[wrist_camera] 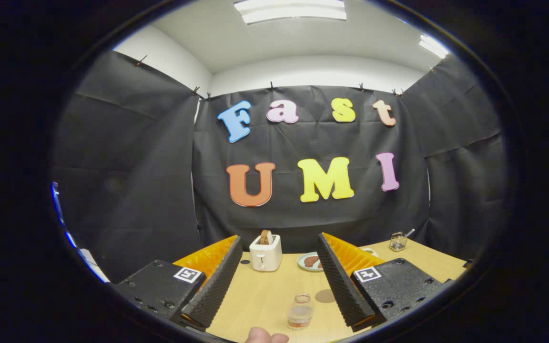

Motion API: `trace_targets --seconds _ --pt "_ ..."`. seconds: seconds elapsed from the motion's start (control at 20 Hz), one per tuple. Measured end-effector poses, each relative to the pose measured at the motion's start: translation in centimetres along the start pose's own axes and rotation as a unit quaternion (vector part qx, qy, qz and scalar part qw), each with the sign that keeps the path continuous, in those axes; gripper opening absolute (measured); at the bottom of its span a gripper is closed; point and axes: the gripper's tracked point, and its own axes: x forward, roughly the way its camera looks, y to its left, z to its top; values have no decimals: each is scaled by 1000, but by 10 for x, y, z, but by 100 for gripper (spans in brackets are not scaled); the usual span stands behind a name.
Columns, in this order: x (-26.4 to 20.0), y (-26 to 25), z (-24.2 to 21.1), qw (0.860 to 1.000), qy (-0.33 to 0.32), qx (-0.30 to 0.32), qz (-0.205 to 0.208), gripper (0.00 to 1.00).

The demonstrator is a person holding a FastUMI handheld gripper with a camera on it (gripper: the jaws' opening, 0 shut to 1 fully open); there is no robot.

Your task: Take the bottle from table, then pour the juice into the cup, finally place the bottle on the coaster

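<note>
A small clear bottle (300, 312) with brownish juice in its lower part stands upright on the wooden table (265, 295). It appears between my two fingers, closer to the right one, and touches neither. A round brown coaster (324, 296) lies flat just behind it, beside the right finger. My gripper (279, 236) is open wide above the table with nothing held. A white rim (369, 249), perhaps the cup, peeks out behind the right finger; most of it is hidden.
Beyond the fingers stand a white toaster (265, 253) holding bread and a pale plate (309, 261) with brown food. A small wire basket (398, 241) sits at the far right of the table. A person's fingertip (266, 337) shows close below the bottle.
</note>
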Motion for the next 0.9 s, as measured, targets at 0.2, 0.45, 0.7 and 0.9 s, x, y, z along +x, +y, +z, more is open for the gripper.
trace_targets --seconds 0.2,0.45,0.7,0.9 --pt "-3 1 -2 1000 1 2 1 100" --pt "-8 2 -10 1000 2 -1 6 100" --pt "-13 1 -29 1000 6 6 5 100" --pt "-12 -5 -72 999 33 -13 -1 100"
